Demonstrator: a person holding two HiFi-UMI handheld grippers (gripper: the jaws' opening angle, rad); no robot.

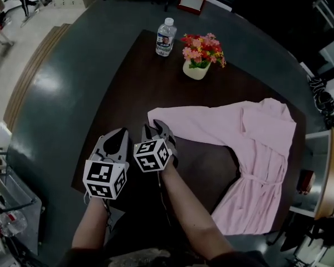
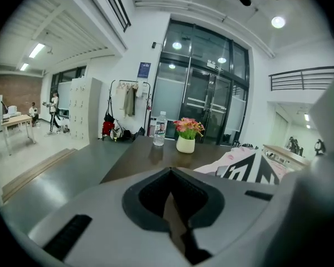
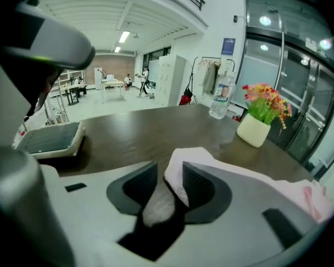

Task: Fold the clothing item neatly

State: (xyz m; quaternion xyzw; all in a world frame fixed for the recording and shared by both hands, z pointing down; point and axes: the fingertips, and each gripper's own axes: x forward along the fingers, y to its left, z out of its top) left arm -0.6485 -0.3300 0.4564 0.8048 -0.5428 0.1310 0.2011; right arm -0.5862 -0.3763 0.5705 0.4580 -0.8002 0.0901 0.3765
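The pink robe (image 1: 256,149) lies spread on the table (image 1: 133,88), its sleeve end (image 3: 189,152) between the right gripper (image 3: 170,166)'s half-parted jaws, not pinched. The left gripper (image 2: 170,169)'s jaws are closed on nothing. The cloth is probably light, limp and slippery: best pinched at the cuff hem

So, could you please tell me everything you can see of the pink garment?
The pink garment is a pale, soft-looking robe with a tie belt, spread flat and unfolded on the dark table. One long sleeve stretches left; its cuff lies between the right gripper's open jaws.
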